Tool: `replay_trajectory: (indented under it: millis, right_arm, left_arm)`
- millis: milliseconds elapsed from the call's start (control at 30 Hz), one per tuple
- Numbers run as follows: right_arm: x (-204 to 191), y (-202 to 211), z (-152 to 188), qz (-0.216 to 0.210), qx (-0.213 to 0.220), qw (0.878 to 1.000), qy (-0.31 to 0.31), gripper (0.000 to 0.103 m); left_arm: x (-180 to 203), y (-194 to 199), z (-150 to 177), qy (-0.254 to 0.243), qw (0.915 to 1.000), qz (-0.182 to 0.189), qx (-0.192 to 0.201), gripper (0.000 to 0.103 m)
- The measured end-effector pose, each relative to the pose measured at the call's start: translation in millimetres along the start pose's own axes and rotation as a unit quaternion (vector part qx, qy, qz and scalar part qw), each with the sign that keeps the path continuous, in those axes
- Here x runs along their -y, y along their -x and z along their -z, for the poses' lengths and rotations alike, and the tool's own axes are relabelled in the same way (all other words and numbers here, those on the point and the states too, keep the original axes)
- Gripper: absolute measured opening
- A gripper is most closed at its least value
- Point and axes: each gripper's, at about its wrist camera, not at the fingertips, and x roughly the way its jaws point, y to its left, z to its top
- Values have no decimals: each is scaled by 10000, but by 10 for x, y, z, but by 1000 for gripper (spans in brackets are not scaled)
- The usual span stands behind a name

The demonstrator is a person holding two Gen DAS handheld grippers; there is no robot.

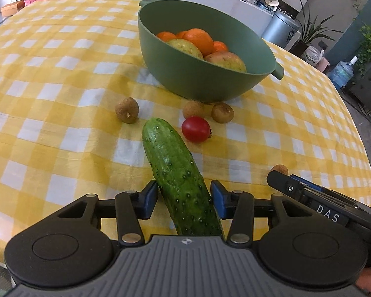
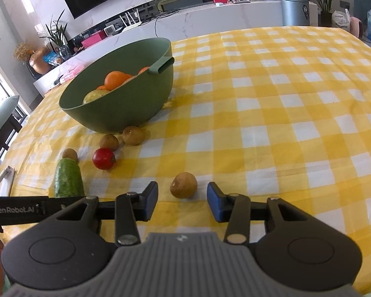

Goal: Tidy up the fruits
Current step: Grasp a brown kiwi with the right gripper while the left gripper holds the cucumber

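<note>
A green cucumber [image 1: 178, 173] lies on the yellow checked cloth between the blue pads of my left gripper [image 1: 184, 199]. The jaws look open around it, the left pad close to it, the right pad a little apart. A red tomato [image 1: 196, 129] and three small brown fruits [image 1: 127, 110] lie beyond it, in front of a green bowl [image 1: 185, 79] holding oranges [image 1: 197, 40] and pears. My right gripper [image 2: 182, 201] is open, with a small brown fruit [image 2: 183, 185] on the cloth just ahead of its pads. The cucumber [image 2: 68, 178], tomato [image 2: 103, 158] and bowl [image 2: 126, 104] also show in the right wrist view.
The table's right edge [image 1: 358, 133] drops to the floor, where a water bottle [image 1: 341, 73] and plants stand. A white counter [image 2: 210, 17] with a grey bin [image 2: 294, 10] runs behind the table. Each gripper shows in the other's view [image 1: 321, 203].
</note>
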Motion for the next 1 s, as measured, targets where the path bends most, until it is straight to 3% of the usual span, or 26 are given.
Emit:
replay_trajectory:
  millis: [367, 567, 767, 933, 1000]
  right_arm:
    - [-177, -39, 36, 291, 72, 9981, 543, 40]
    - [-227, -91, 39, 441, 38, 9965, 703, 36]
    - [-324, -127, 67, 642, 52, 9928, 1007, 35]
    - [-382, -134, 85, 780, 75, 9898, 1187, 22]
    - [-384, -131, 90, 765, 83, 9898, 1200, 22]
  left_arm:
    - [234, -31, 217, -667, 9952, -519, 489, 61]
    - [239, -37, 239, -672, 9937, -611, 654, 63]
    - [262, -39, 249, -705, 9927, -642, 738, 56]
    - [237, -30, 236, -645, 9937, -576, 710, 54]
    - [245, -18, 237, -701, 9935, -556, 710, 52]
